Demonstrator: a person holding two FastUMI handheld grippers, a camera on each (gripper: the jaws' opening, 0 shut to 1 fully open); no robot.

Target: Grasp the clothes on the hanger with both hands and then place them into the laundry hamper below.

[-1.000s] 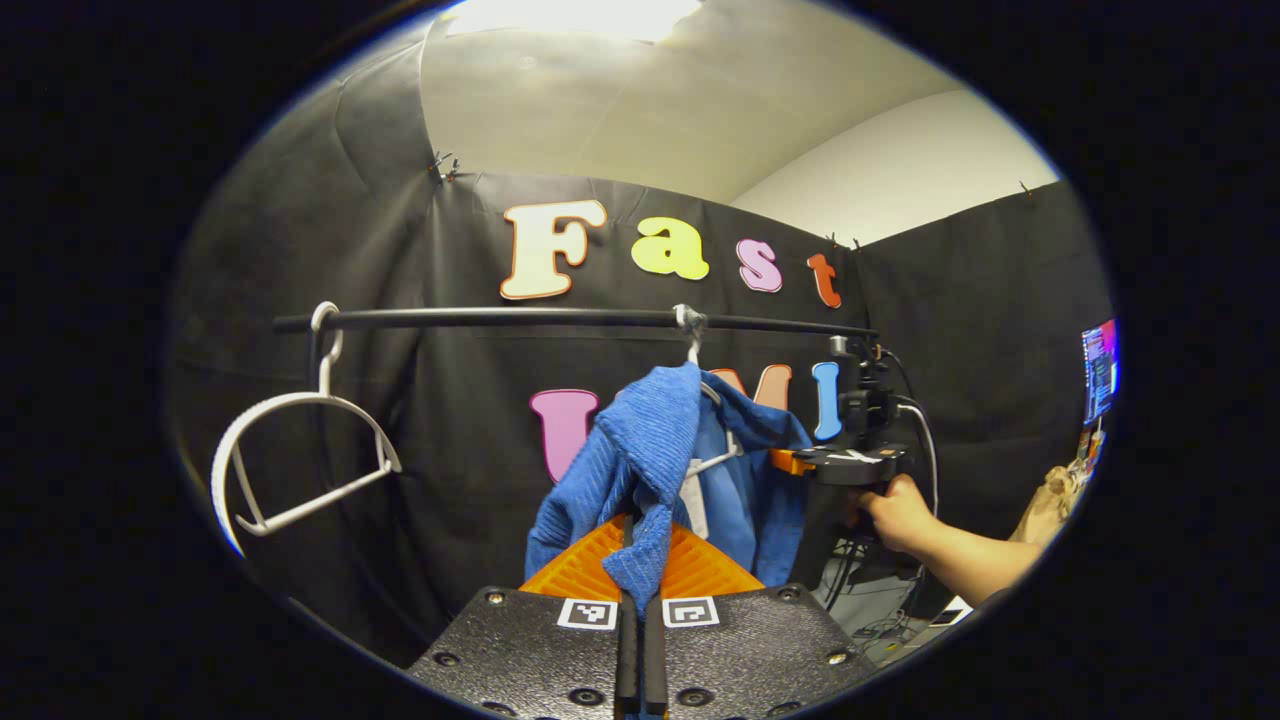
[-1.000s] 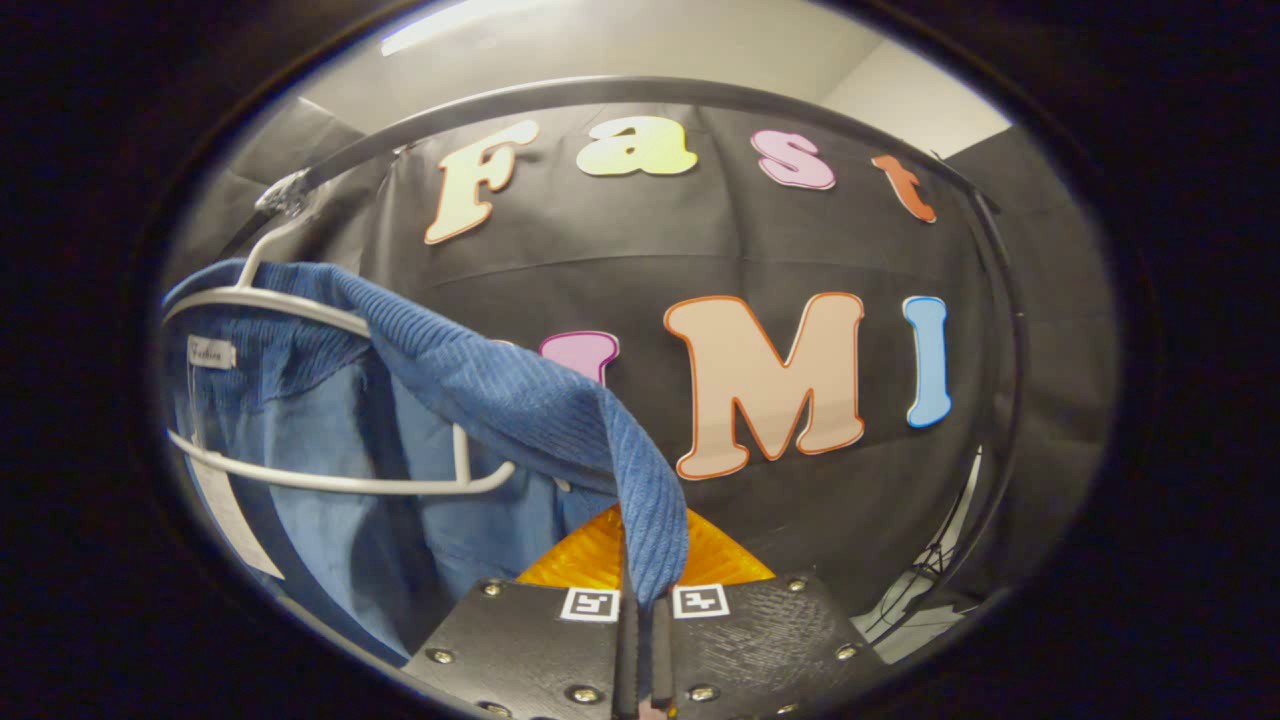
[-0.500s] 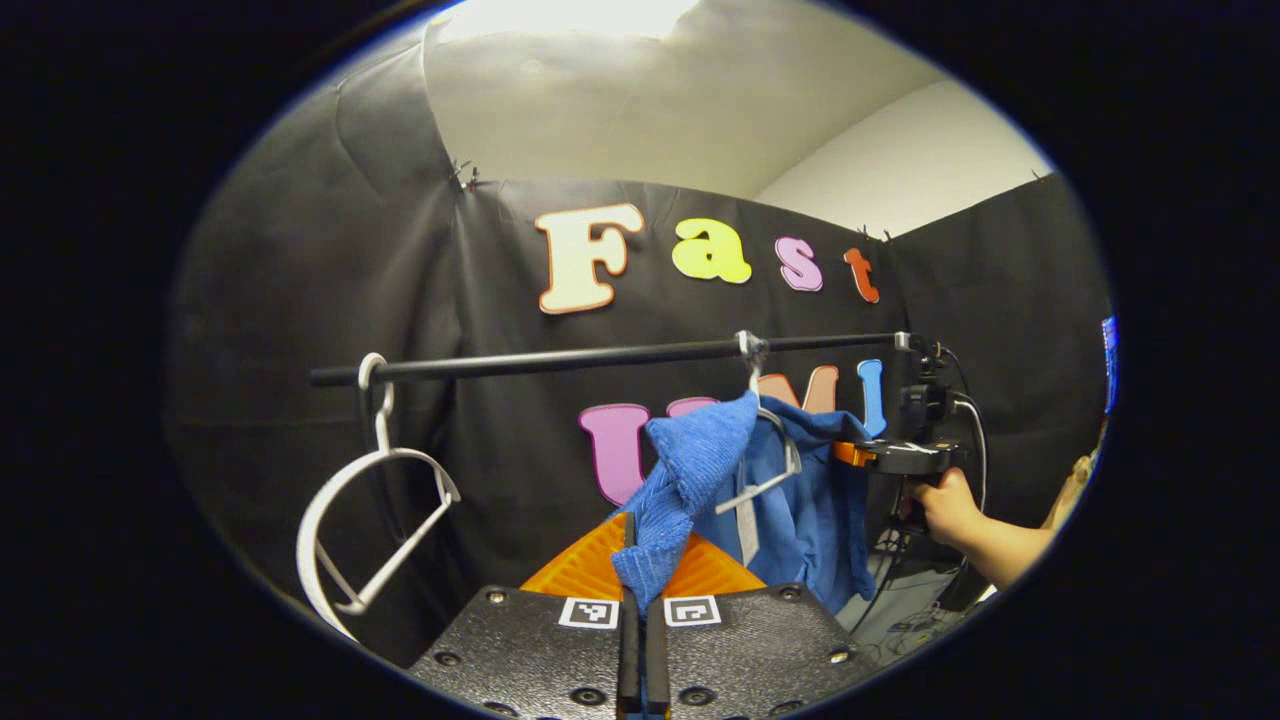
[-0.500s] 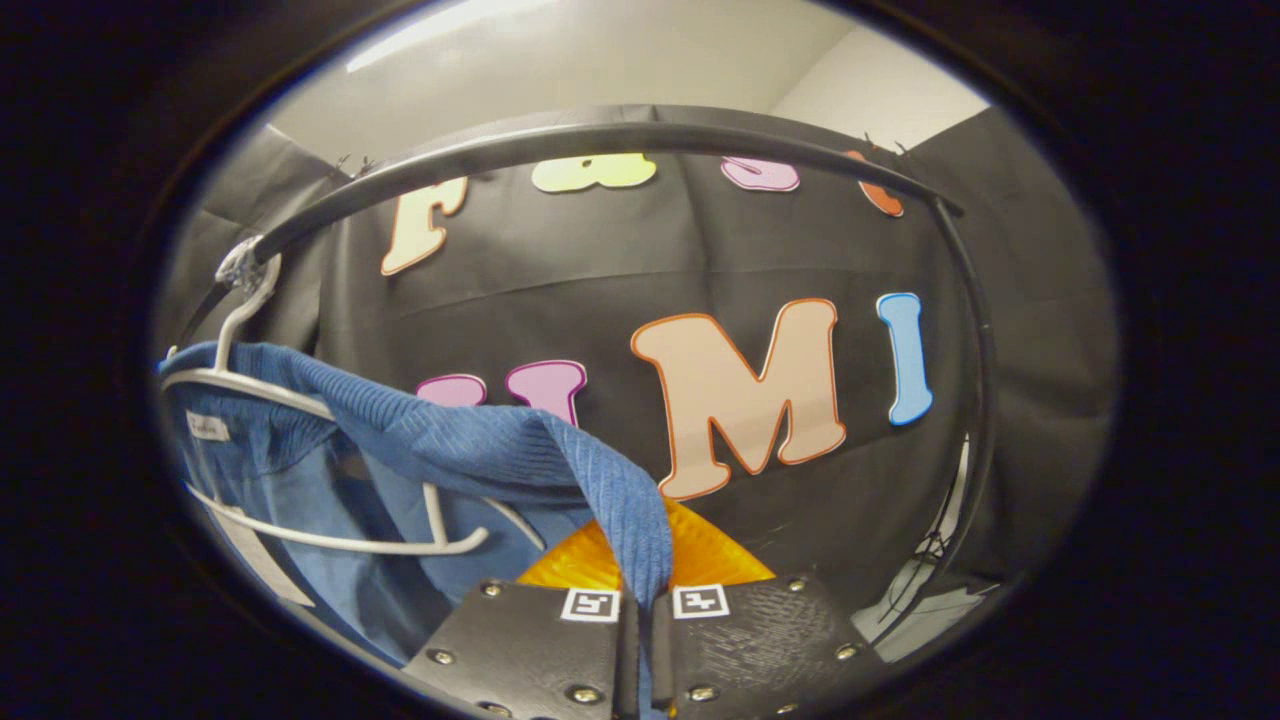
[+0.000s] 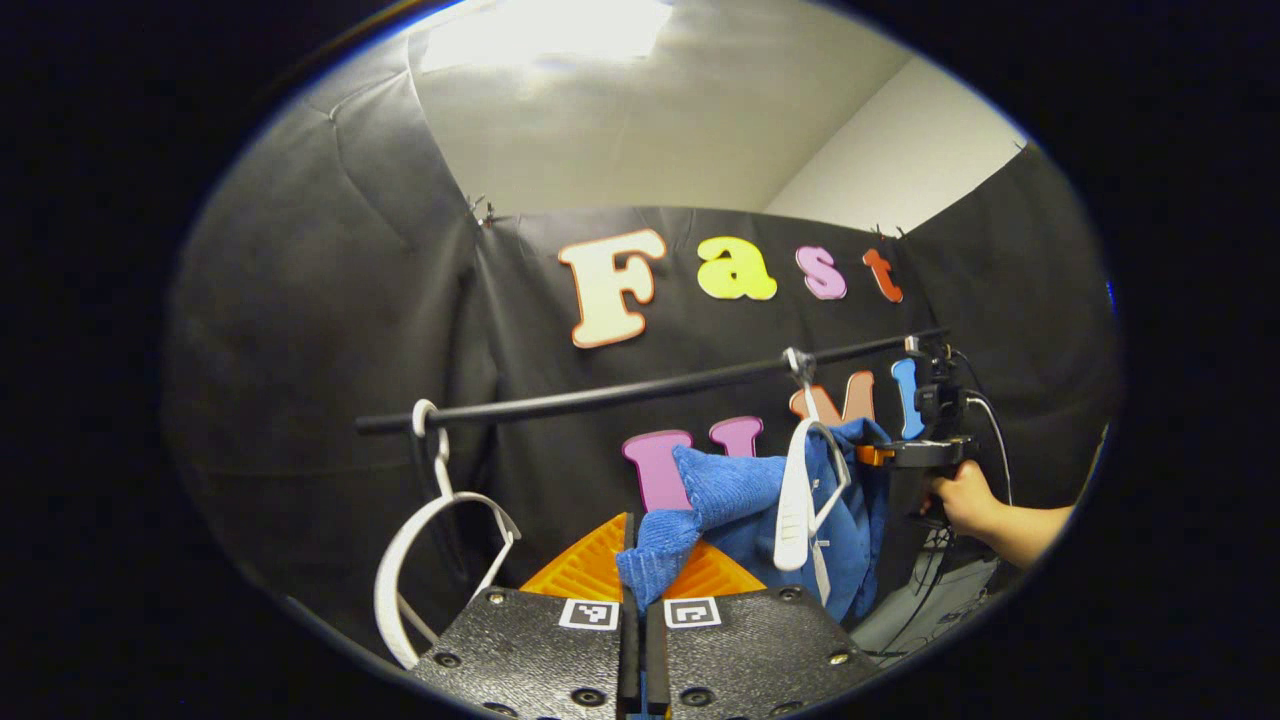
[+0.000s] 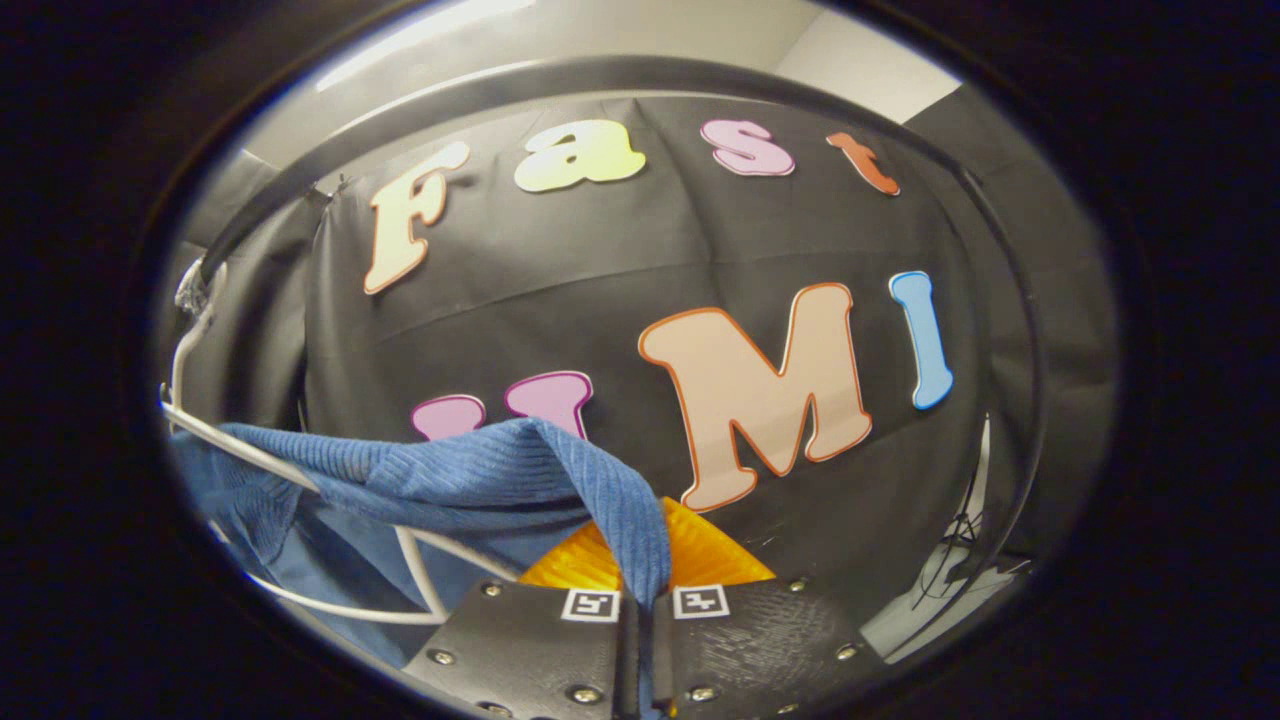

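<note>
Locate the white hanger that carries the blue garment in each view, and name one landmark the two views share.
Left gripper view: the white hanger hangs right of centre, turned nearly edge-on, with the blue garment draped around it.
Right gripper view: it sits at the lower left edge, the garment lying over its upper arm.
Shared landmark: the black rail that the hanger's hook hangs from.
</note>
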